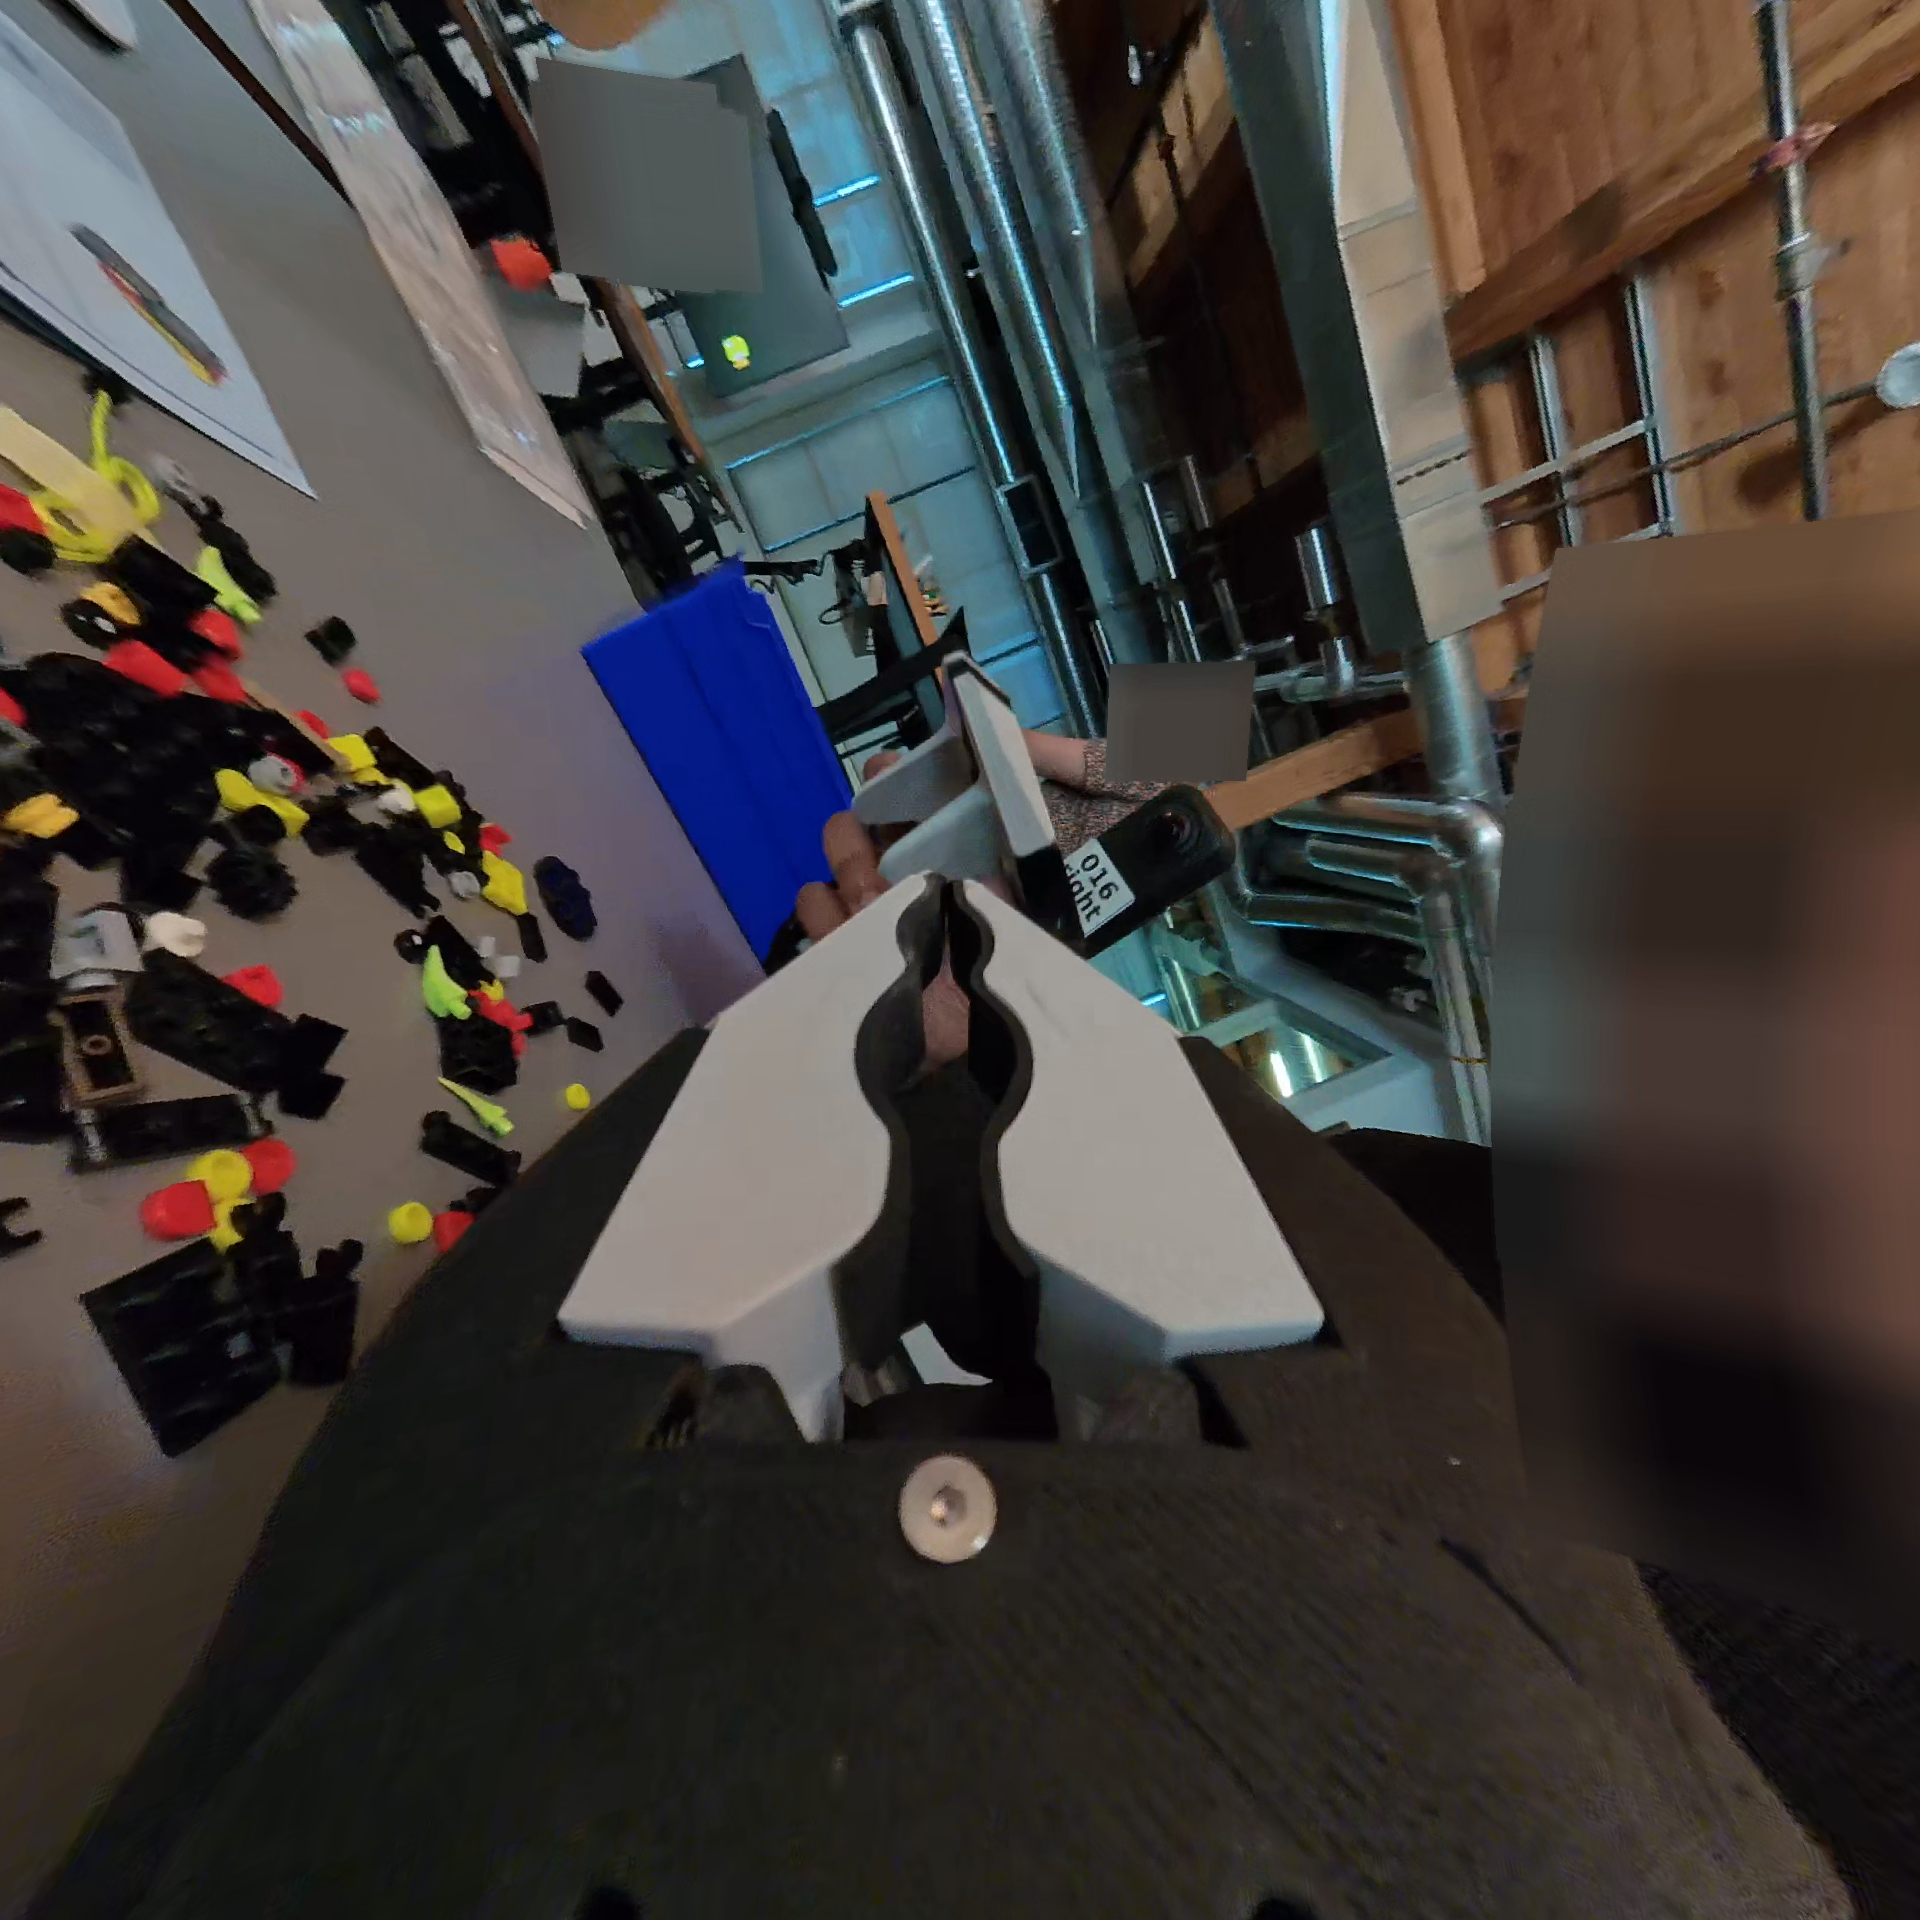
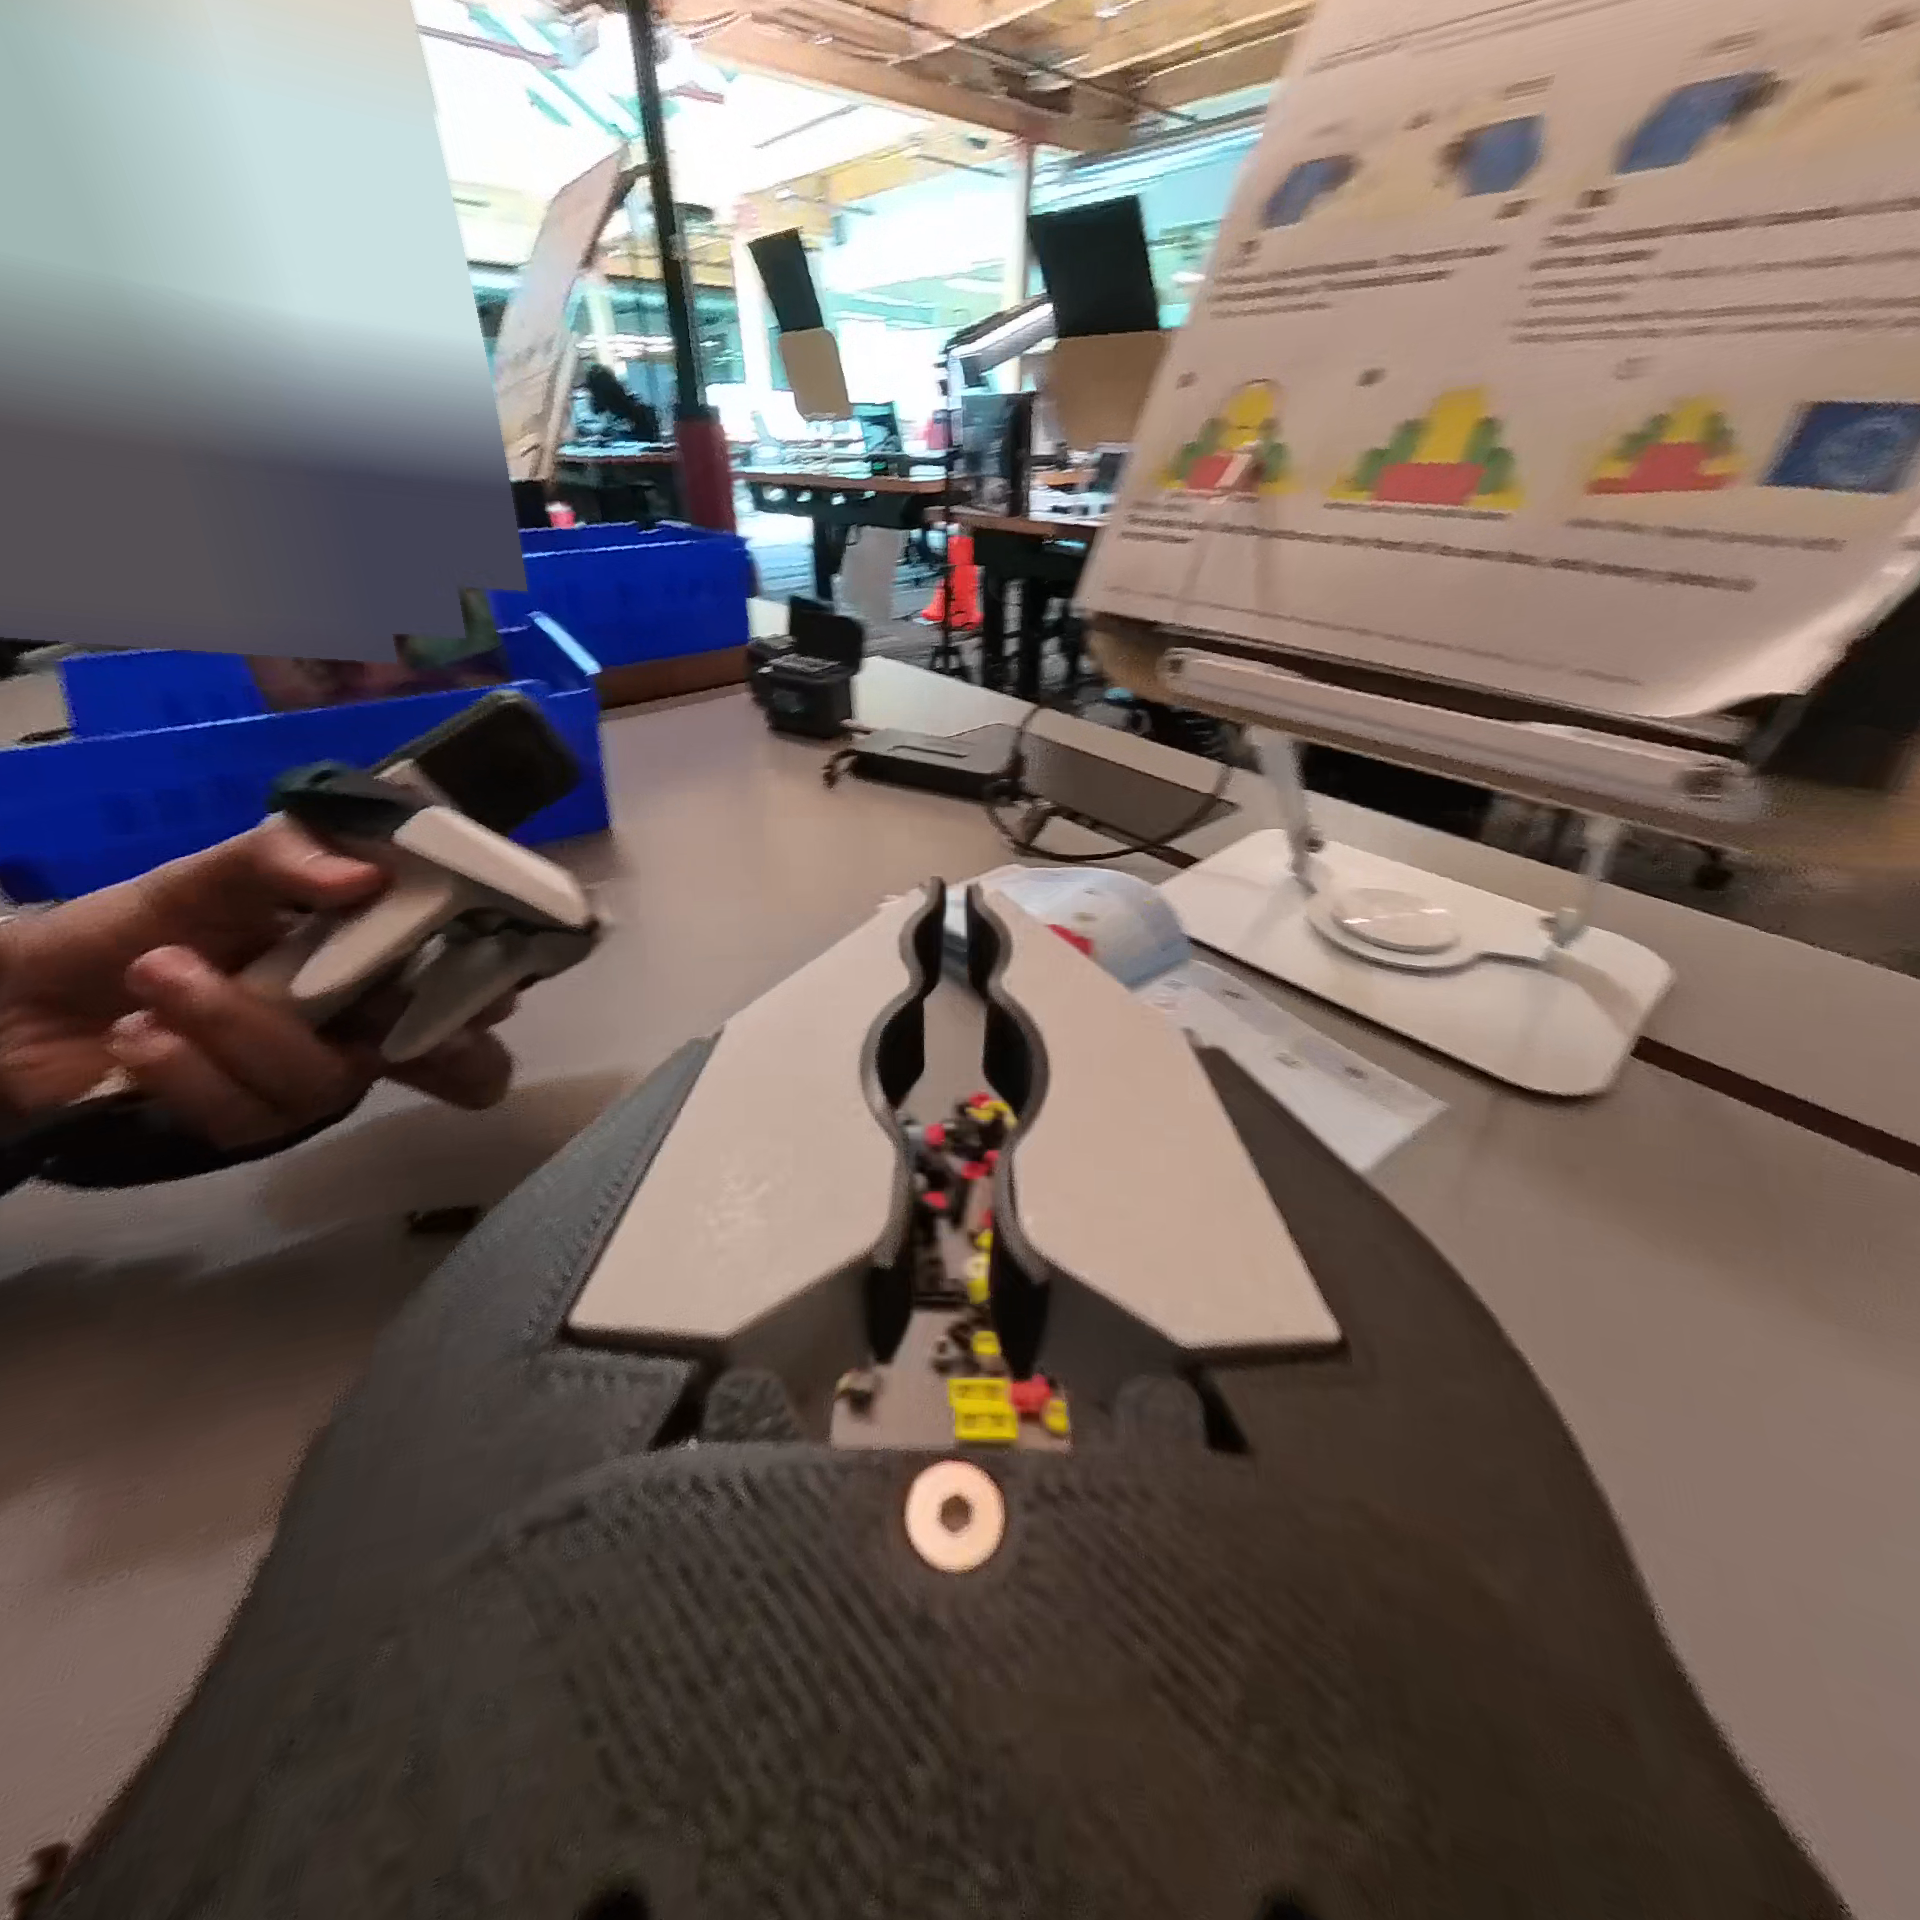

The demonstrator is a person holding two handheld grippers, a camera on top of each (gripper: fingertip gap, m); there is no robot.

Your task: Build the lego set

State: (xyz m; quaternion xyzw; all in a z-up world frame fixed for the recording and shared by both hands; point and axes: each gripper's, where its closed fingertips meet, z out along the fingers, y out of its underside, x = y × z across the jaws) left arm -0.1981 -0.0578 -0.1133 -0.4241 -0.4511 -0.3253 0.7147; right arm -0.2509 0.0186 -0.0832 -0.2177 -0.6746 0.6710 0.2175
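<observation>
A pile of loose lego pieces (image 1: 208,914), black, red and yellow, lies on the grey table (image 1: 436,582) at the left of the tilted left wrist view. My left gripper (image 1: 943,885) is shut and empty, raised off the table to the right of the pile. My right gripper (image 2: 951,891) is shut with nothing between its fingertips; some lego pieces (image 2: 966,1226) show below through the gap between its fingers. Each gripper shows in the other's view: the right one (image 1: 987,790), and the left one (image 2: 447,914) held in a hand.
Blue bins (image 2: 312,769) stand at the back left, one also in the left wrist view (image 1: 727,758). An instruction sheet (image 2: 1507,343) leans on a white stand (image 2: 1455,966) at the right. Printed sheets (image 1: 114,291) lie beyond the pile. Cables and black boxes (image 2: 935,753) sit farther back. There is about 10 cm between the tips of the two grippers.
</observation>
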